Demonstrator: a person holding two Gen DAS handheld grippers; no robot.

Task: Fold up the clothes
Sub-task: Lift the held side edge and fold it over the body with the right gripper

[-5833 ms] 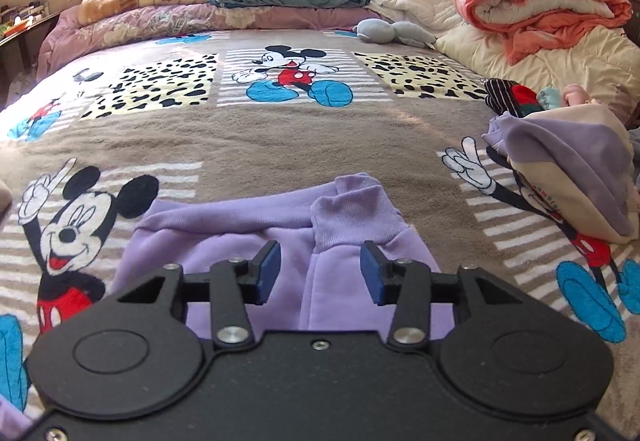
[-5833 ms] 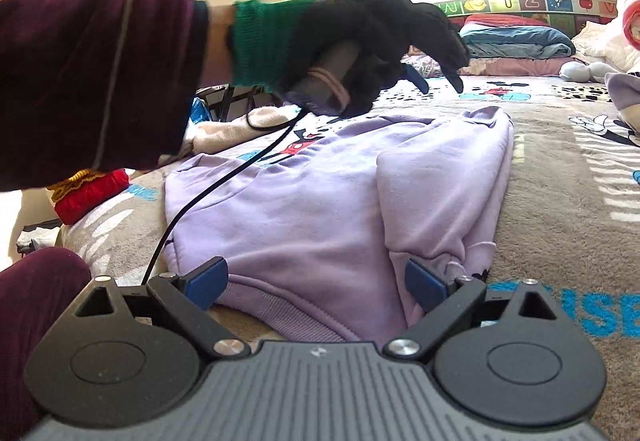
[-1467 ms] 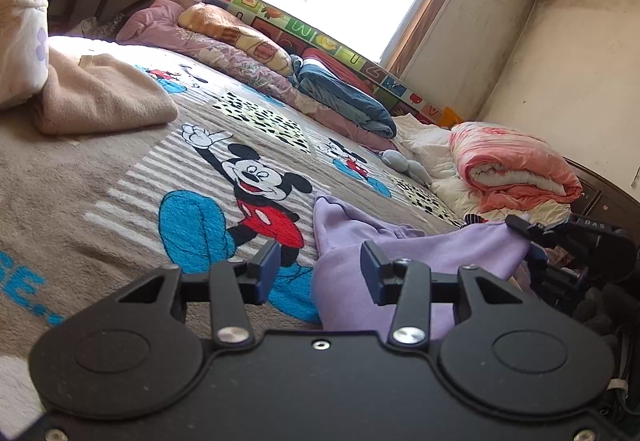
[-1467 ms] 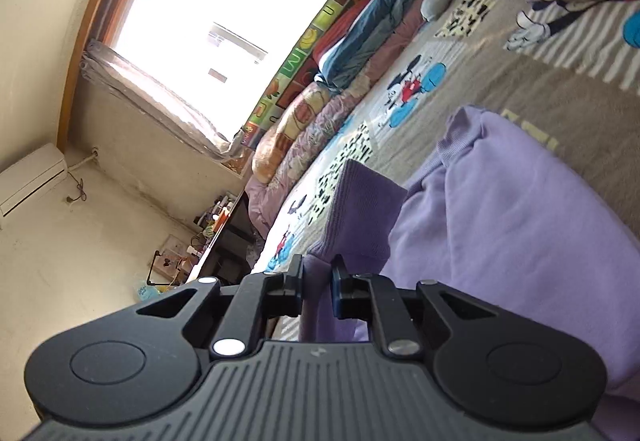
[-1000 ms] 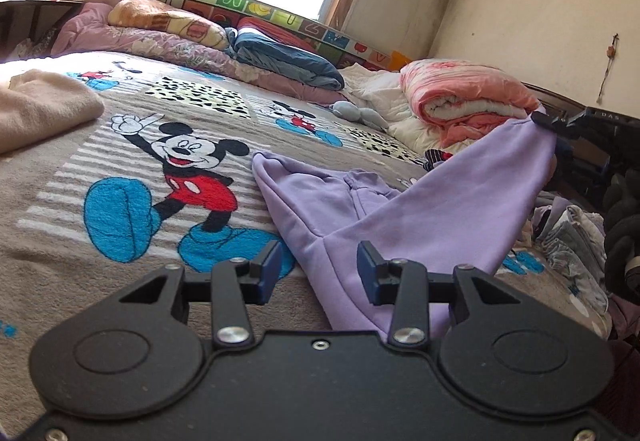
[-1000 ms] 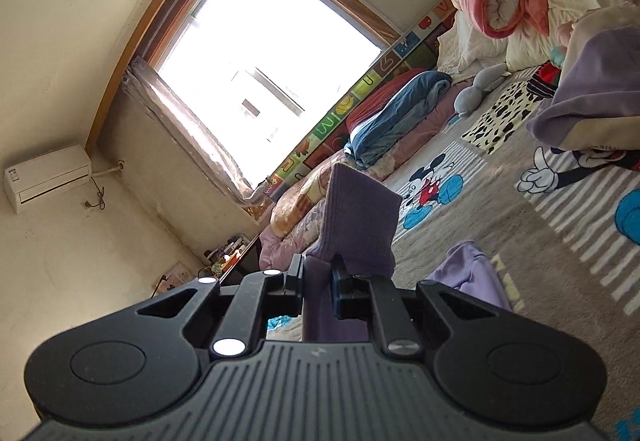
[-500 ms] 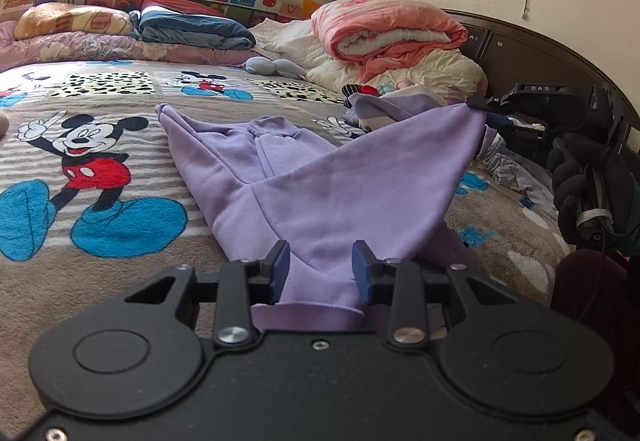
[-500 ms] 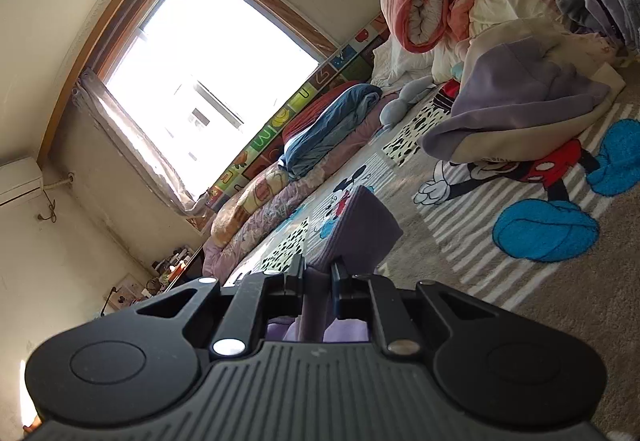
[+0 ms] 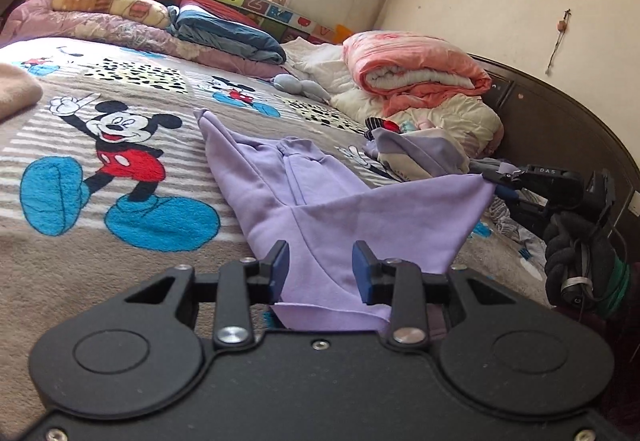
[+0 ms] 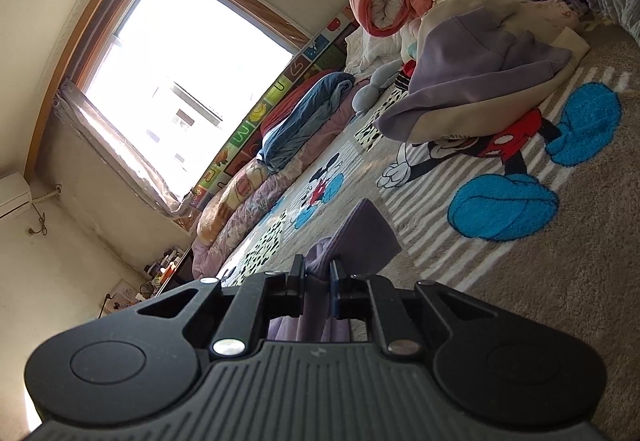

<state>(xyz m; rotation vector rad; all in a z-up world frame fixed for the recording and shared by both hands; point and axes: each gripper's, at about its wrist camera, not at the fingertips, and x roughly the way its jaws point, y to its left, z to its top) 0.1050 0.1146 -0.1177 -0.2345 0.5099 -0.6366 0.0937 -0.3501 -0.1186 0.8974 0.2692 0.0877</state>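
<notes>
1. Lilac sweatshirt [image 9: 320, 209] lies across the Mickey Mouse blanket [image 9: 100, 169] on the bed. Its far end rests flat on the blanket, while the near end is lifted off it, so that the cloth forms a taut sheet I can lay over as a fold.

2. My right tool [image 10: 318, 285] is closed narrow on a bunched corner of the sweatshirt. In the right wrist view the purple cloth sits pinched between the two pads and pokes out beyond them. In the left wrist view the same tool [image 9: 498, 179], held by a gloved hand [image 9: 576, 253], draws that corner out to the right, which keeps the upper edge straight.

3. My left tool [image 9: 320, 267] stands partly open. The hem of the sweatshirt passes between the blue pads [image 9: 280, 265], but I see gaps on both sides and no pinch, so I judge this corner unheld. The cloth rests on the tool body below the fingers.

4. I judge the fold to be in mid-course: one corner is carried and the other only propped.

5. Other clothes [image 10: 480, 89] sit in a heap well apart to the right, beside the rolled pink quilt [image 9: 416, 73], which leaves the middle of the blanket free for folding.
</notes>
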